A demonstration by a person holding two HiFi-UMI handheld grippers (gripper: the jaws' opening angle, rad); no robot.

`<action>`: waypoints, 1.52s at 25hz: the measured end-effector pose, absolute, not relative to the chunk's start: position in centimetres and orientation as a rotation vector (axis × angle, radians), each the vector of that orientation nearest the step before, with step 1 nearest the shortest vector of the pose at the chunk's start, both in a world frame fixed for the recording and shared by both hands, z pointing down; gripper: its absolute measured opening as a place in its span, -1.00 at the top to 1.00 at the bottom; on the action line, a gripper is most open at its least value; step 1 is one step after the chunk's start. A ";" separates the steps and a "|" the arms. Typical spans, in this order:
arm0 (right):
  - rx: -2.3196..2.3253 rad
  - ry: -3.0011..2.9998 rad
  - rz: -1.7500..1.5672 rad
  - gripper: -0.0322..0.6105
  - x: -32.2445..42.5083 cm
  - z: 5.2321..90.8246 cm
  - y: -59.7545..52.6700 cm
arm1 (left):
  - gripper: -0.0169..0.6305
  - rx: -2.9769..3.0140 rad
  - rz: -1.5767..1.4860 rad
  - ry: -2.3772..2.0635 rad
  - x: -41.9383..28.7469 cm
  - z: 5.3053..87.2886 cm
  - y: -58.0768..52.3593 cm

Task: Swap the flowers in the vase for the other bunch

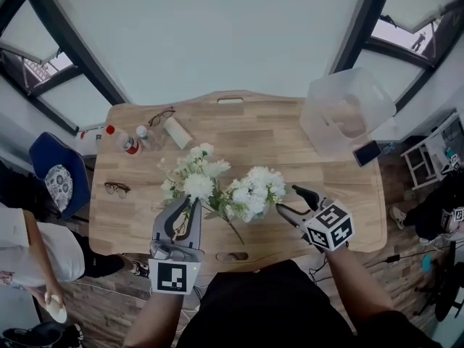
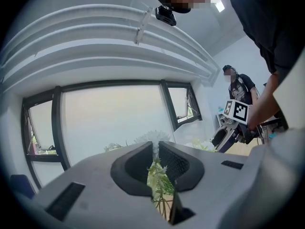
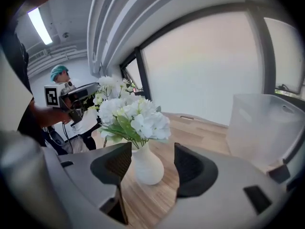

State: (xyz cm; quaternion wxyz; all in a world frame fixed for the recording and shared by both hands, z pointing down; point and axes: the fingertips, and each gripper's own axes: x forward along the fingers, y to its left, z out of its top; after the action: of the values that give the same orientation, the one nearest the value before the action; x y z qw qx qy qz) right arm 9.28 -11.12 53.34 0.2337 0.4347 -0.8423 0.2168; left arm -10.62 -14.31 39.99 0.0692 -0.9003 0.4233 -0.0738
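From above, the vase [image 3: 147,167] is almost wholly hidden under its own white flowers [image 1: 255,190]. Only your right gripper view shows it properly: white, upright on the table [image 1: 290,133], near the front edge and a little right of middle. Your right hand-held gripper [image 1: 288,199] is released, its jaws wide apart just to the right of the vase, which stands ahead of them untouched. Your left hand-held gripper [image 1: 185,203] is clenched on the green stems of the other bunch [image 1: 194,174]. Its blooms sit just left of the vase flowers, and the two sets of leaves overlap, so you cannot tell whether they touch. The gripper body covers the lower ends of those stems. Your own body hides the middle of the table's near edge. The table is pale wood. Toward its far left lie a pair of glasses [image 1: 161,116], a red-capped bottle [image 1: 123,141], a small clear bottle [image 1: 143,135] and a white roll [image 1: 177,132]. A second pair of glasses [image 1: 116,188] lies nearer the left edge. A clear plastic box [image 1: 346,111] stands at the far right corner with a phone [image 1: 367,152] beside it. Large dark-framed windows fill the wall beyond, a blue chair [image 1: 52,167] stands left of the table, and a person [image 1: 32,245], cut off by the picture's edge, stands at the lower left.
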 end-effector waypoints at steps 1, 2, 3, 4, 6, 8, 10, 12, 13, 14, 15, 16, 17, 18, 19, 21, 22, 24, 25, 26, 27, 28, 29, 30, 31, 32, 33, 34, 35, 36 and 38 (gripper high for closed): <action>1.217 -2.316 0.583 0.03 9.6 52.9 -11.1 | 0.82 -2.704 -0.216 1.273 -10.7 39.8 -14.3; 1.239 -2.320 0.569 0.03 10.0 52.4 -11.1 | 0.82 -2.700 -0.211 1.272 -10.8 39.7 -14.2; 1.260 -2.326 0.552 0.03 10.3 51.8 -11.0 | 0.82 -2.698 -0.207 1.274 -10.8 39.5 -14.1; 1.279 -2.336 0.535 0.03 10.5 51.3 -11.0 | 0.82 -2.697 -0.205 1.278 -10.9 39.4 -14.1; 1.323 -2.344 0.504 0.03 11.2 50.3 -11.0 | 0.82 -2.694 -0.206 1.283 -11.0 39.2 -14.0; 1.376 -2.353 0.478 0.03 11.9 49.3 -11.0 | 0.82 -2.686 -0.199 1.279 -10.9 38.9 -13.9; 1.428 -2.406 0.450 0.03 12.2 48.0 -11.0 | 0.82 -2.675 -0.179 1.268 -10.8 38.4 -13.9; 1.454 -2.476 0.428 0.11 12.2 46.7 -10.9 | 0.82 -2.670 -0.183 1.258 -10.8 38.2 -13.9; 1.462 -2.493 0.421 0.19 12.2 46.4 -10.8 | 0.82 -2.668 -0.187 1.253 -10.7 38.1 -13.9; 1.476 -2.494 0.412 0.28 12.3 46.3 -10.8 | 0.82 -2.666 -0.188 1.249 -10.7 38.0 -13.8; 1.498 -2.490 0.399 0.38 12.6 46.1 -10.8 | 0.82 -2.665 -0.184 1.246 -10.7 37.9 -13.8; 1.529 -2.491 0.381 0.48 12.8 45.8 -10.7 | 0.82 -2.665 -0.178 1.246 -10.7 37.8 -13.7; 1.568 -2.502 0.355 0.58 13.1 45.2 -10.8 | 0.82 -2.666 -0.172 1.249 -10.8 37.6 -13.7; 1.615 -2.522 0.321 0.63 13.5 44.3 -10.8 | 0.82 -2.670 -0.164 1.254 -10.8 37.4 -13.7; 1.664 -2.545 0.280 0.66 13.9 43.4 -10.8 | 0.82 -2.675 -0.155 1.259 -10.7 37.2 -13.8; 1.737 -2.568 0.195 0.77 14.6 41.9 -10.7 | 0.82 -2.675 -0.142 1.258 -10.4 36.5 -13.8; 1.758 -2.565 0.162 0.80 14.9 41.4 -10.7 | 0.82 -2.669 -0.144 1.252 -10.2 36.2 -13.8; 1.783 -2.548 0.129 0.82 15.2 40.9 -10.7 | 0.82 -2.653 -0.150 1.240 -9.8 35.9 -13.8; 1.791 -2.540 0.124 0.82 15.2 40.8 -10.8 | 0.82 -2.647 -0.145 1.237 -9.6 35.8 -13.8; 1.793 -2.534 0.122 0.82 15.2 40.7 -10.9 | 0.82 -2.642 -0.138 1.238 -9.6 35.7 -13.8; 1.791 -2.531 0.123 0.82 15.2 40.7 -10.9 | 0.82 -2.638 -0.137 1.240 -9.6 35.7 -13.8; 1.786 -2.531 0.125 0.82 15.1 40.8 -11.0 | 0.82 -2.634 -0.142 1.242 -9.6 35.8 -13.7; 1.780 -2.533 0.128 0.82 15.0 40.8 -11.0 | 0.82 -2.631 -0.146 1.243 -9.6 35.8 -13.6; 1.776 -2.534 0.130 0.82 15.0 40.8 -10.9 | 0.82 -2.629 -0.147 1.245 -9.7 35.9 -13.5; 1.774 -2.533 0.134 0.82 15.0 40.8 -10.9 | 0.82 -2.628 -0.147 1.246 -9.7 35.9 -13.5; 1.774 -2.531 0.137 0.82 15.0 40.8 -10.9 | 0.82 -2.626 -0.151 1.245 -9.8 36.0 -13.4; 1.776 -2.529 0.143 0.82 15.0 40.8 -10.9 | 0.82 -2.623 -0.157 1.244 -9.8 36.0 -13.4; 1.777 -2.528 0.150 0.82 15.0 40.9 -10.9 | 0.82 -2.619 -0.163 1.243 -9.9 36.0 -13.4; 1.776 -2.527 0.158 0.82 15.0 41.0 -10.9 | 0.82 -2.617 -0.170 1.243 -10.0 36.1 -13.3; 1.772 -2.528 0.164 0.82 15.0 41.1 -10.9 | 0.82 -2.618 -0.174 1.247 -10.0 36.1 -13.2; 1.760 -2.535 0.168 0.82 14.9 41.2 -11.0 | 0.82 -2.622 -0.176 1.257 -10.1 36.2 -13.2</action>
State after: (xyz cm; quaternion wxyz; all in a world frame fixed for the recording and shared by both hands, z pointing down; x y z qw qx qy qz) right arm 14.92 -10.95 41.24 0.0256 0.5693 -0.8199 0.0543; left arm -10.11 -13.20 36.18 0.1142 -0.8942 0.4287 -0.0599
